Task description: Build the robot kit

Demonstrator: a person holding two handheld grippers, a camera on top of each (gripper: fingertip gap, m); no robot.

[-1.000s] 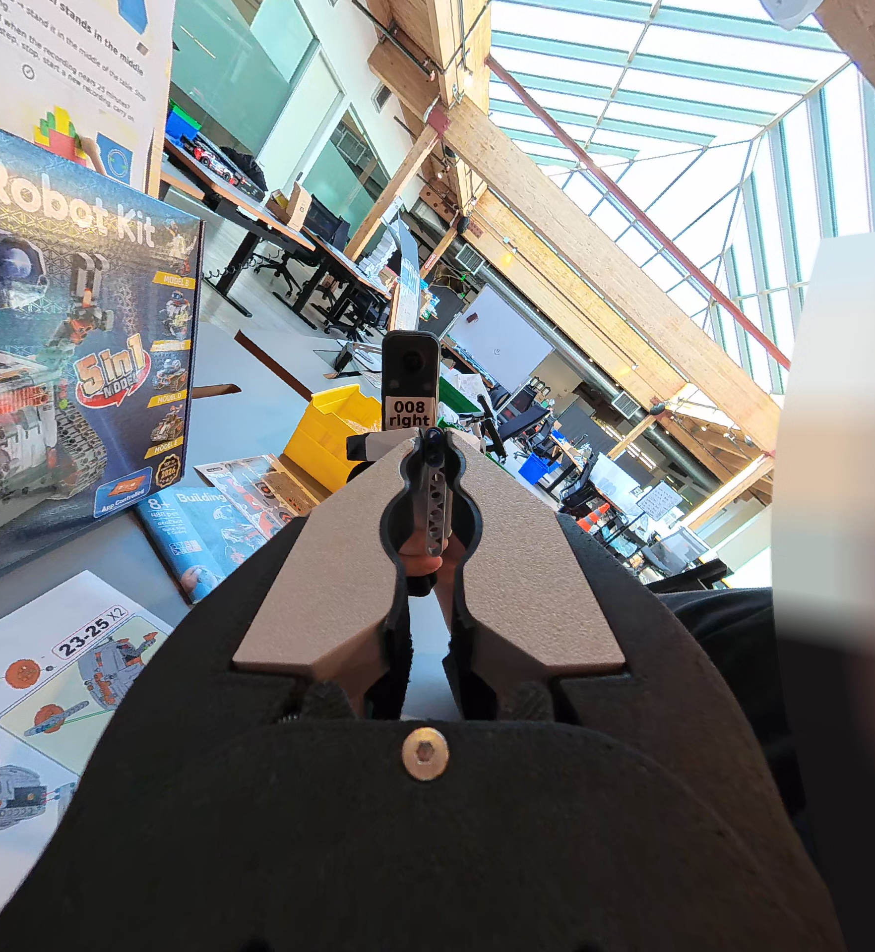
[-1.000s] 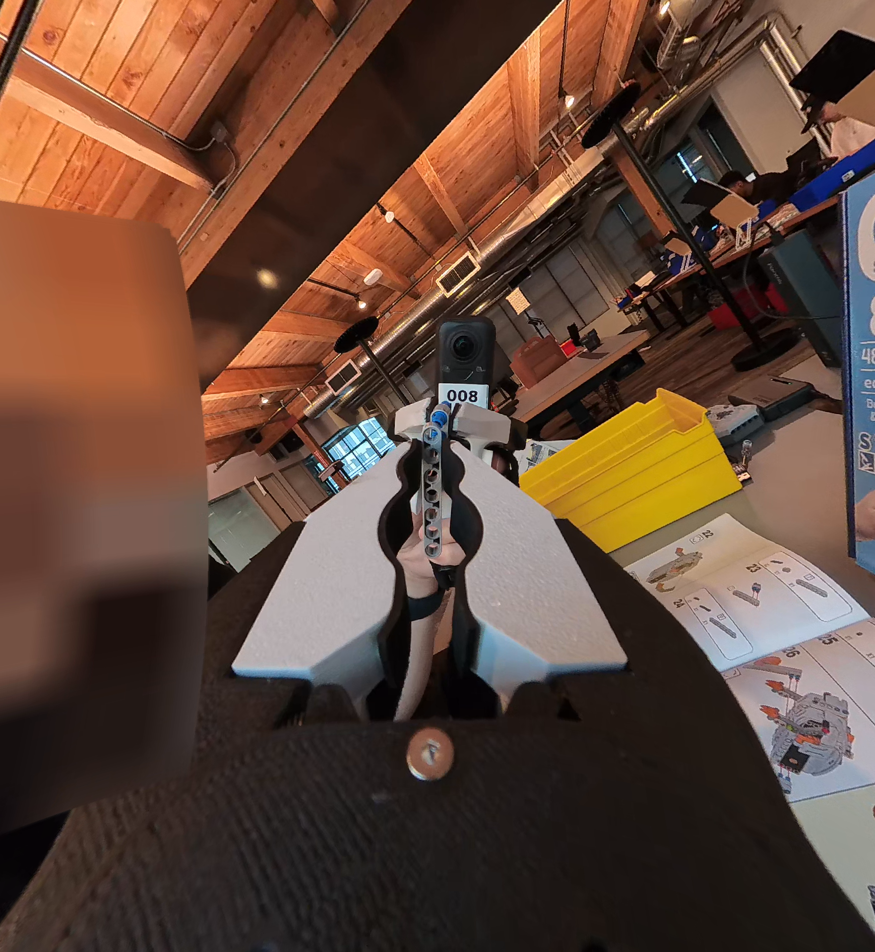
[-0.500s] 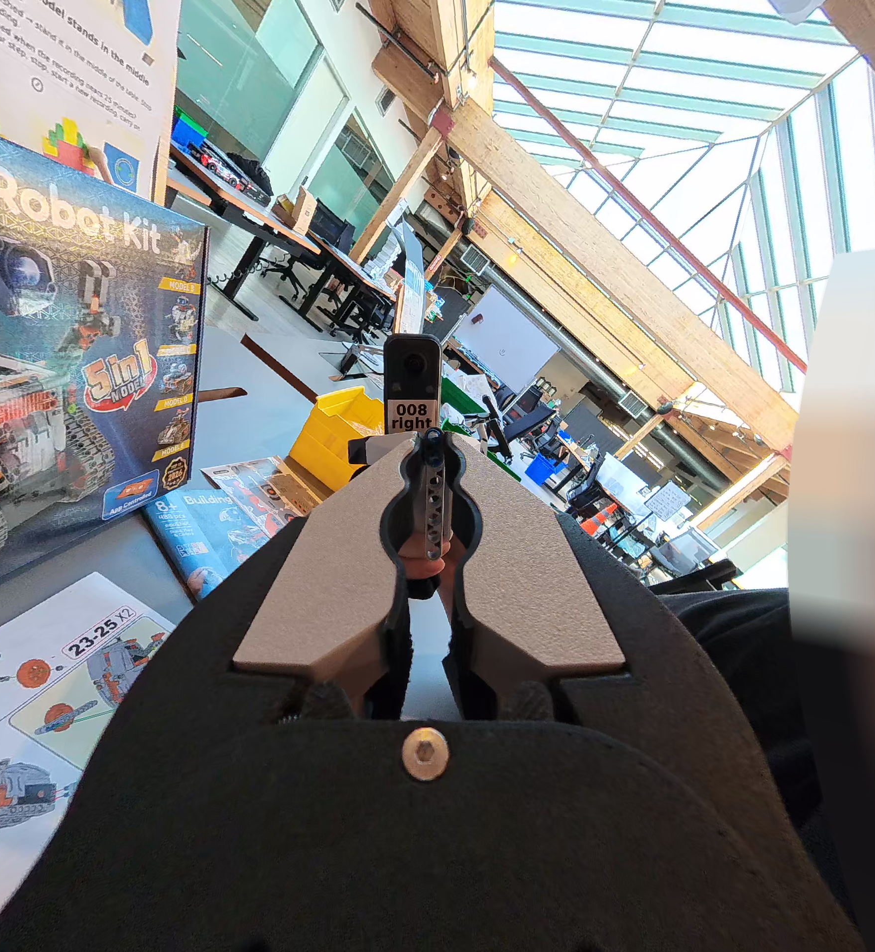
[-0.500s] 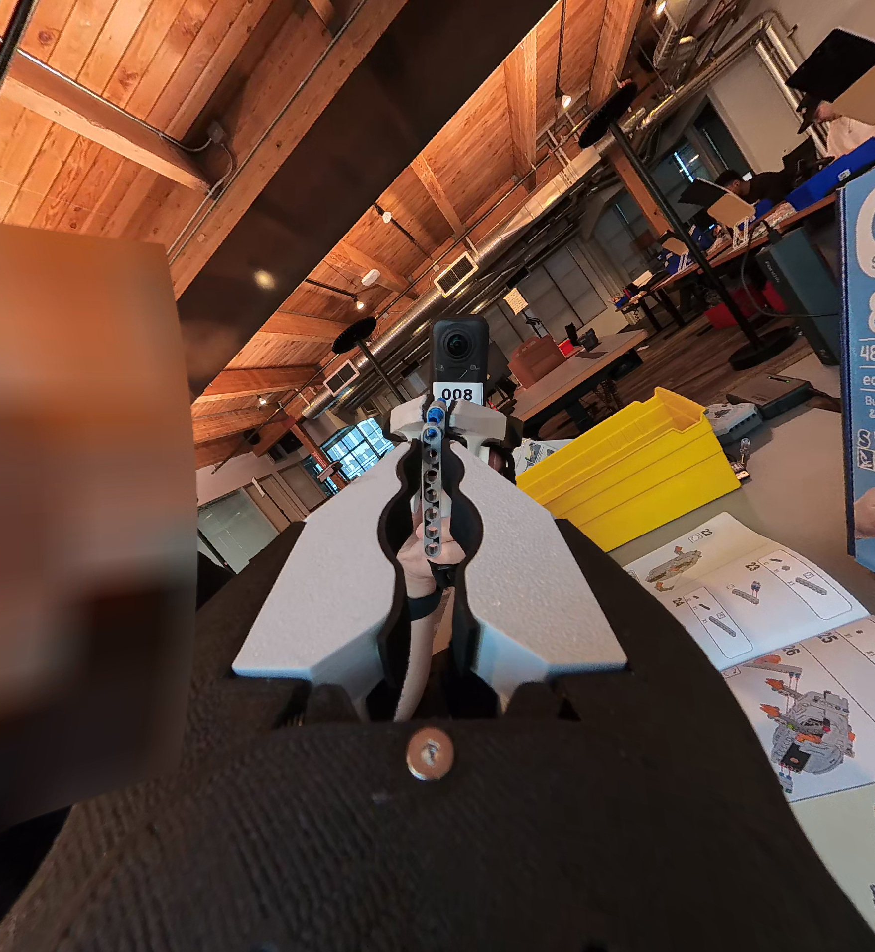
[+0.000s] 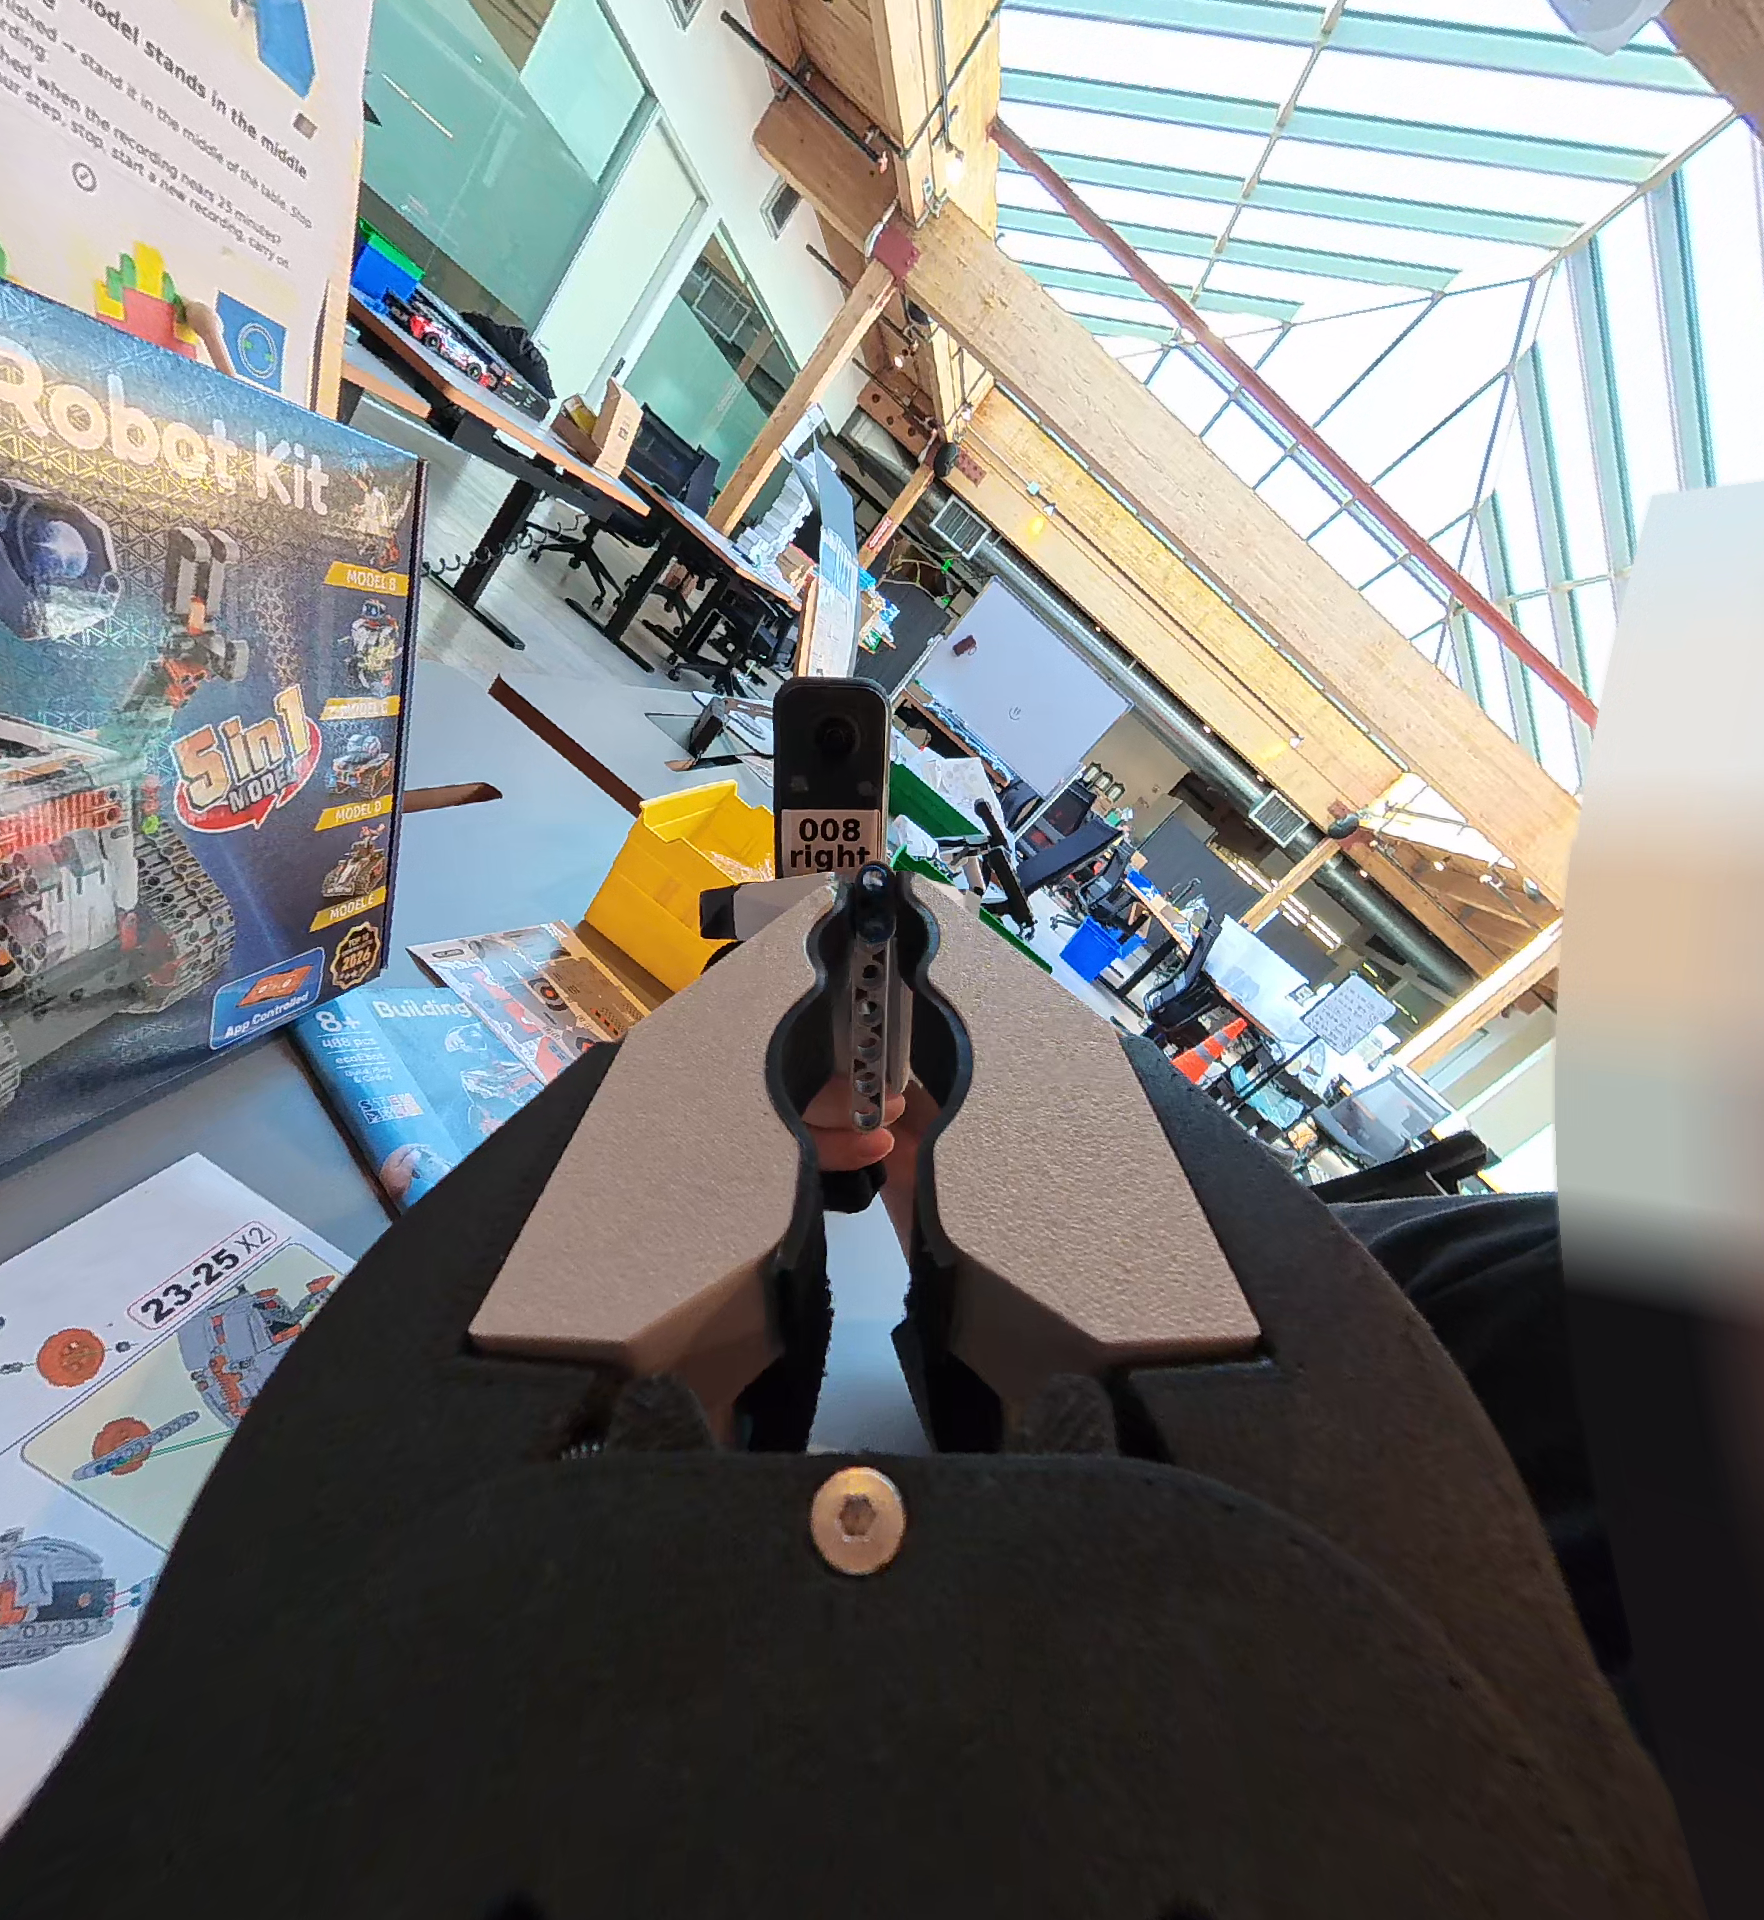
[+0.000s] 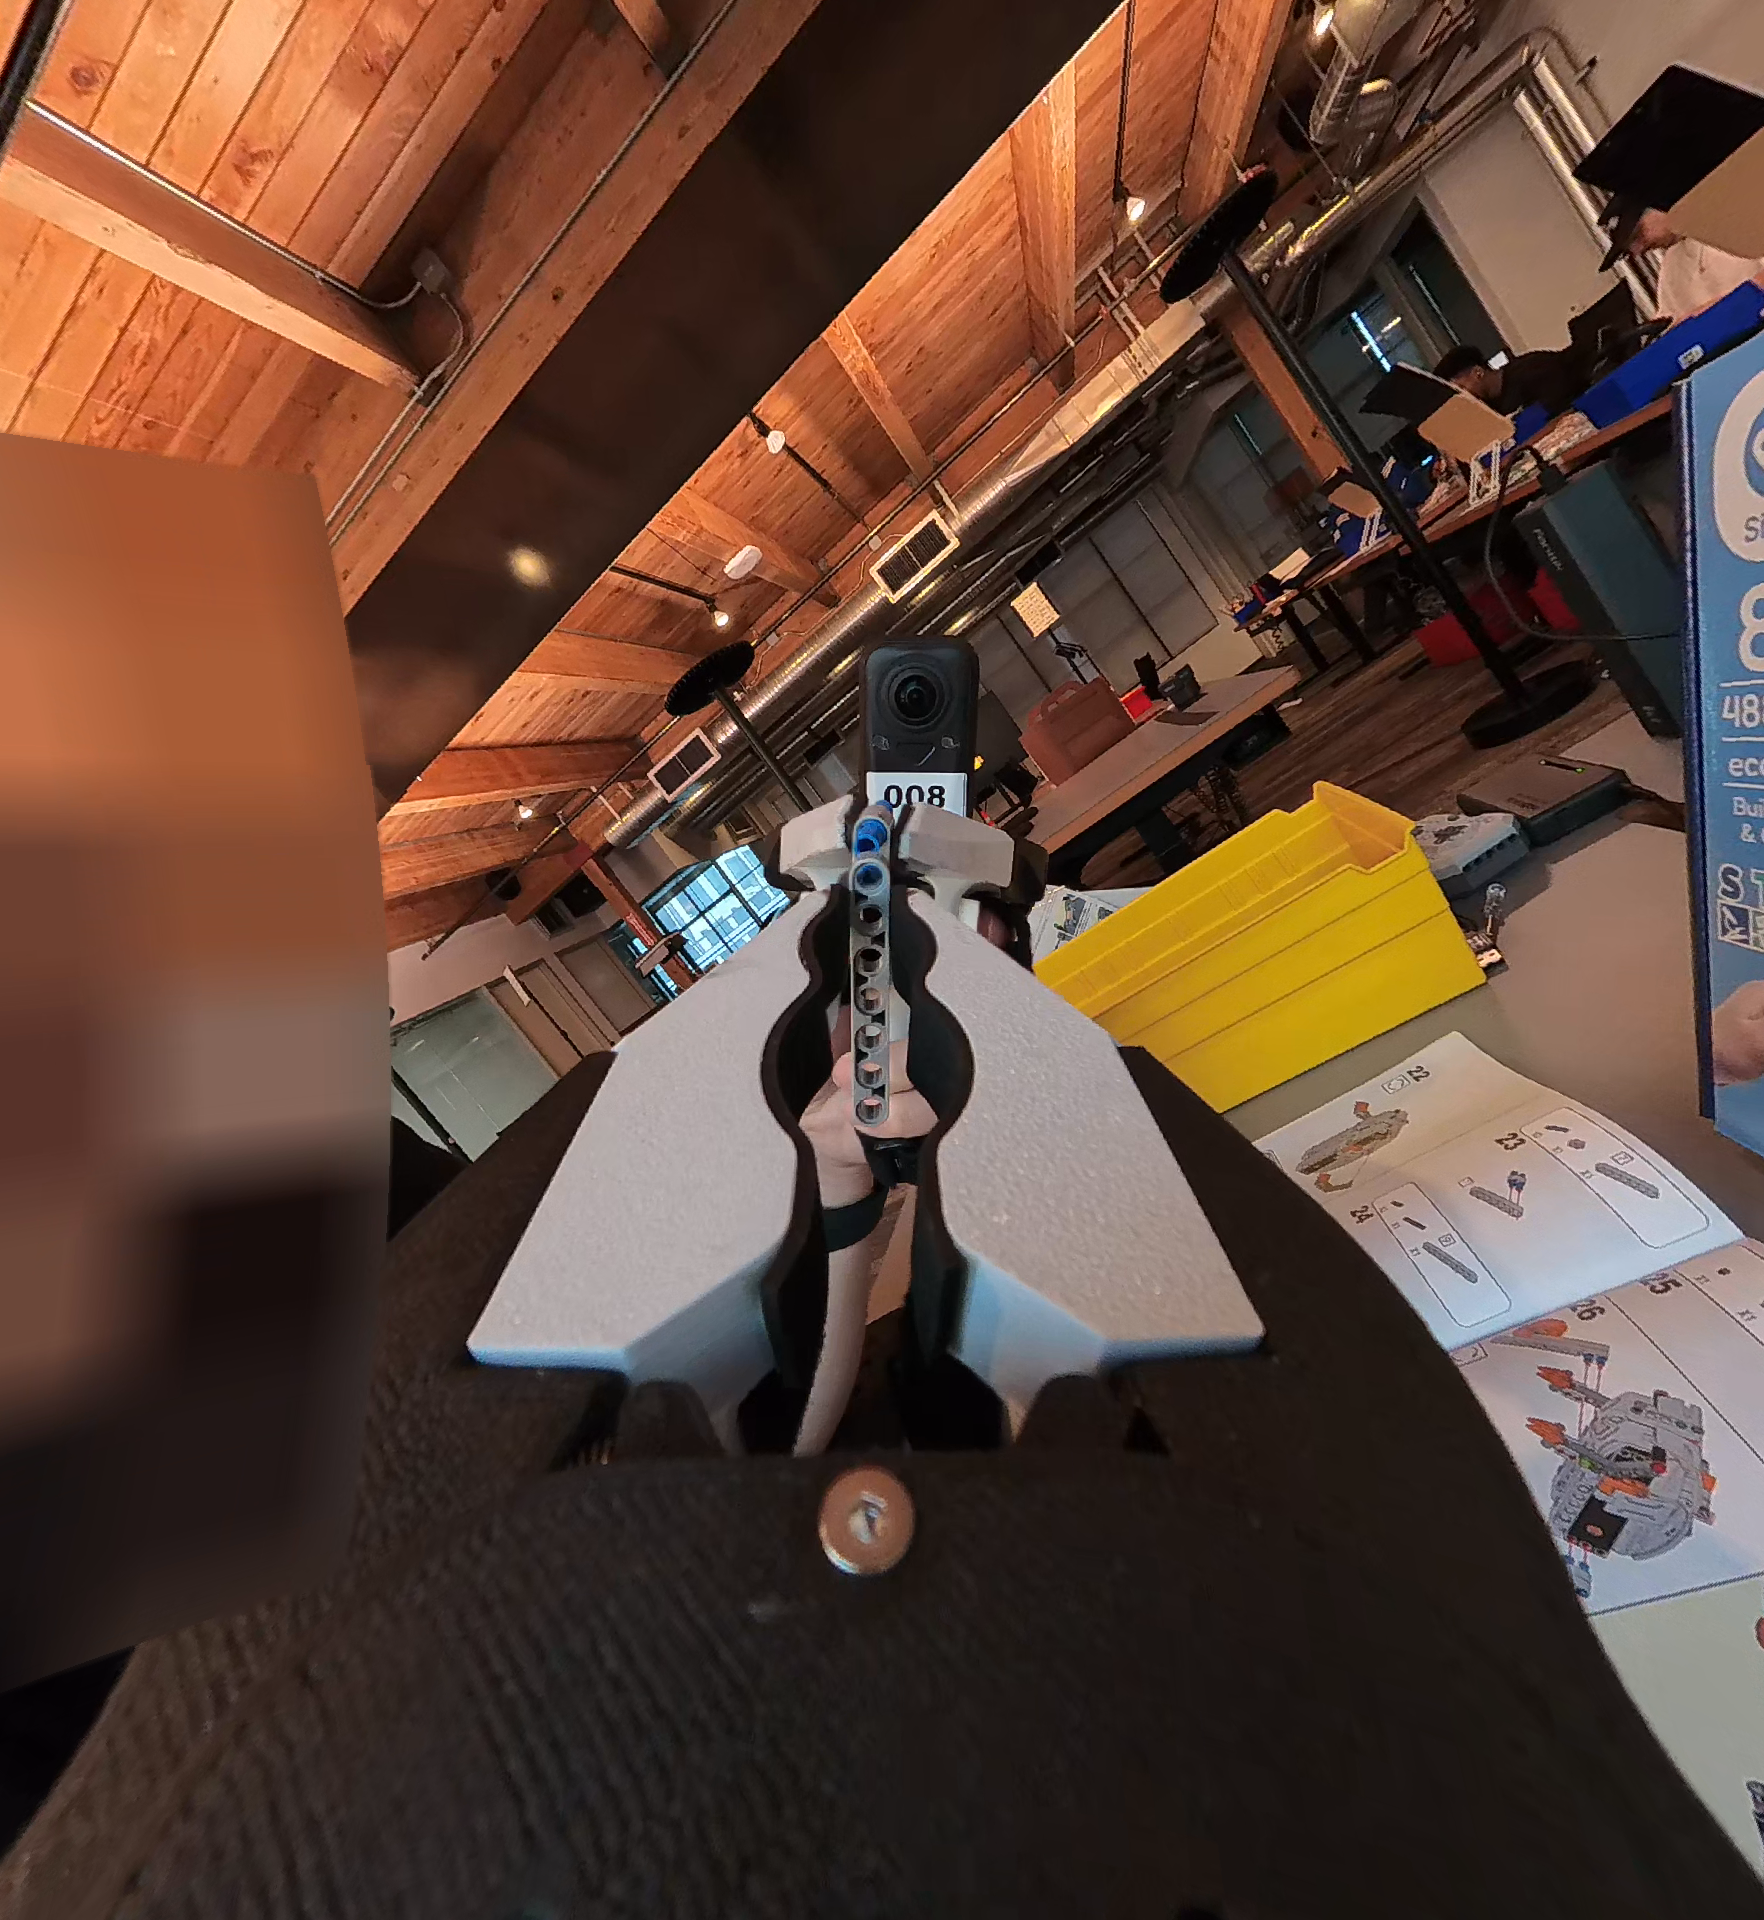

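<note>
Left wrist view: left gripper [image 5: 870, 935] raised, clamping grey beam [image 5: 870, 1013].

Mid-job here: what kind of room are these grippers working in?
Probably a shared workshop or maker-style office: rows of desks with office chairs, exposed timber ceiling, and a table holding a yellow parts bin and a building-kit box.

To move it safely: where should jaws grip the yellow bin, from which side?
Probably take the yellow bin by a wall's top rim, from above: the top is open, the walls thin, and the body looks too wide for the jaws.
</note>
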